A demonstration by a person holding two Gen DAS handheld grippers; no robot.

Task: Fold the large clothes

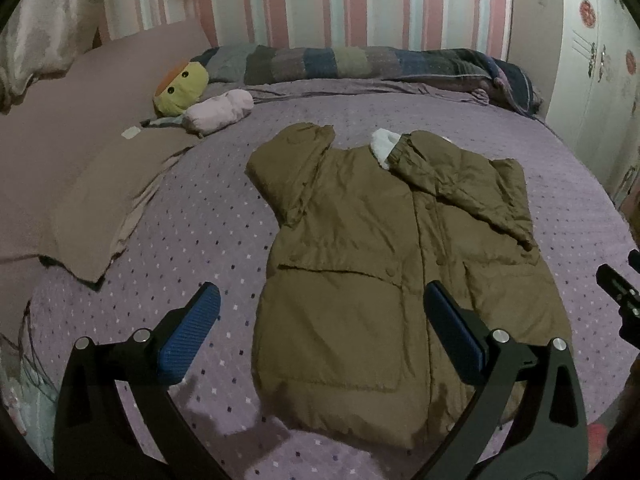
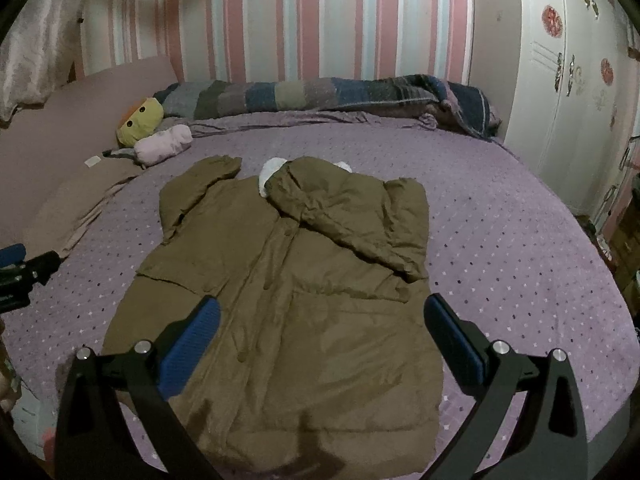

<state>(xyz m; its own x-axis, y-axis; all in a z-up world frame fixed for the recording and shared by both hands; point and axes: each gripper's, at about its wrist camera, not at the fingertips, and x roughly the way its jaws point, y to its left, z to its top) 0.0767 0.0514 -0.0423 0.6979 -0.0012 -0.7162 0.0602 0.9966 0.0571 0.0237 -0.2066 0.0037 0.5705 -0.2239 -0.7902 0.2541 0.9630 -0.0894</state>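
Note:
An olive-brown padded coat (image 1: 372, 280) lies flat, front up, on the purple dotted bed (image 1: 208, 224). Its white fleece collar (image 1: 384, 146) points to the far side. Both sleeves are folded in over the body. My left gripper (image 1: 320, 328) is open and empty, hovering above the coat's near left hem. In the right wrist view the coat (image 2: 288, 300) fills the middle, and my right gripper (image 2: 320, 340) is open and empty above its lower part. The left gripper shows at the left edge of the right wrist view (image 2: 24, 276), the right gripper at the right edge of the left wrist view (image 1: 624, 296).
A yellow plush toy (image 1: 180, 88) and a pink plush (image 1: 218, 112) lie at the far left. A striped blanket roll (image 1: 360, 64) lies along the wall. A brown pillow (image 1: 80, 168) is on the left. A white wardrobe (image 2: 568, 100) stands at the right.

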